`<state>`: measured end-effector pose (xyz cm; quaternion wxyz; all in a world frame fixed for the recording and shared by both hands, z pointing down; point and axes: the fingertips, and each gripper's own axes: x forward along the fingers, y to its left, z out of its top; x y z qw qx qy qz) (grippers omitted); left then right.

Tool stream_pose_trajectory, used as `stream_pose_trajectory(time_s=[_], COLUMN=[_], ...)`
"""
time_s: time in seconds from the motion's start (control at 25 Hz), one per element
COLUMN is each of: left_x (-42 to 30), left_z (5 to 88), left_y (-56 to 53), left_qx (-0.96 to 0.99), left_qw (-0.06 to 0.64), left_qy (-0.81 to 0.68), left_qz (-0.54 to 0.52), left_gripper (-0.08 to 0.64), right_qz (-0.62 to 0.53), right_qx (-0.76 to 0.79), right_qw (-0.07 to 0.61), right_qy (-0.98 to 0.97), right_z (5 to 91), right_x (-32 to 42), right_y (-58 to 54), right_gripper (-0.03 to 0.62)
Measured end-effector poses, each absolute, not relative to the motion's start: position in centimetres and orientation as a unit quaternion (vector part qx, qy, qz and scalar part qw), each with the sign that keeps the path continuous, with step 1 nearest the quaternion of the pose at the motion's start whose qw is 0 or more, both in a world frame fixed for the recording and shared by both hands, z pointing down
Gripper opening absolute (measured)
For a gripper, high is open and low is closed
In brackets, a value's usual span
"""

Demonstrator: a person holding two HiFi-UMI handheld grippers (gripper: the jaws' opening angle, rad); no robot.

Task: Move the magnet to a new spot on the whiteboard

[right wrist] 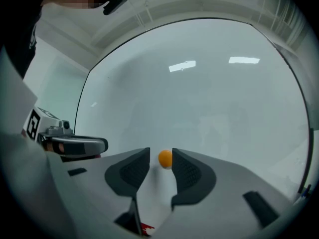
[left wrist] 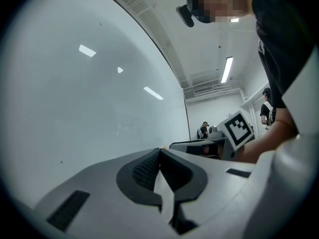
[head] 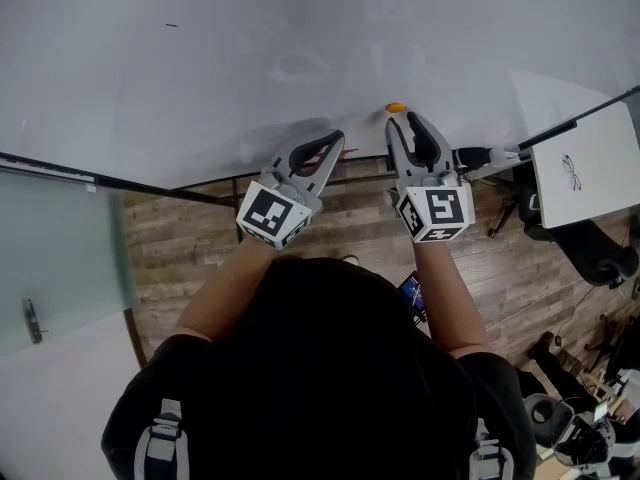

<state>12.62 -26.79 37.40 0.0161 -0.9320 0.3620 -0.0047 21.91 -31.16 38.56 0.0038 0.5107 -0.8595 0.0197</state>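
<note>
Magnet (right wrist: 165,158) clings unaided to the whiteboard (right wrist: 209,93) at frame centre, straddled by the open right hand-held gripper (right wrist: 159,154); left hand-held gripper (left wrist: 159,152) closed, spare.

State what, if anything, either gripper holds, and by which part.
Nothing is held. The right gripper has its fingers apart around the orange magnet on the whiteboard, not clamping it; the left gripper is shut, empty.

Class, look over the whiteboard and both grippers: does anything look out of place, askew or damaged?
Nothing stands out. The orange magnet sits on the whiteboard between the open jaws of the right gripper, not clamped; the left gripper is shut and empty beside it.
</note>
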Motion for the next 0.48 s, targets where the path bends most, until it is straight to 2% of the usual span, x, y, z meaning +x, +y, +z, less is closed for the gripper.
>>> stream_pose_trajectory(time_s=[0.48], left_x=[12.5], left_z=[34.9], left_y=[-22.7], left_qx=[-0.944], left_qw=[0.022], left_qy=[0.329], left_qz=[-0.003], left_gripper=[0.005], right_qz=[-0.018], right_qx=[0.444], right_qw=[-0.002], right_qy=[-0.896], right_z=[35.6], right_x=[21.7], right_y=[-24.3], right_gripper=[0.059])
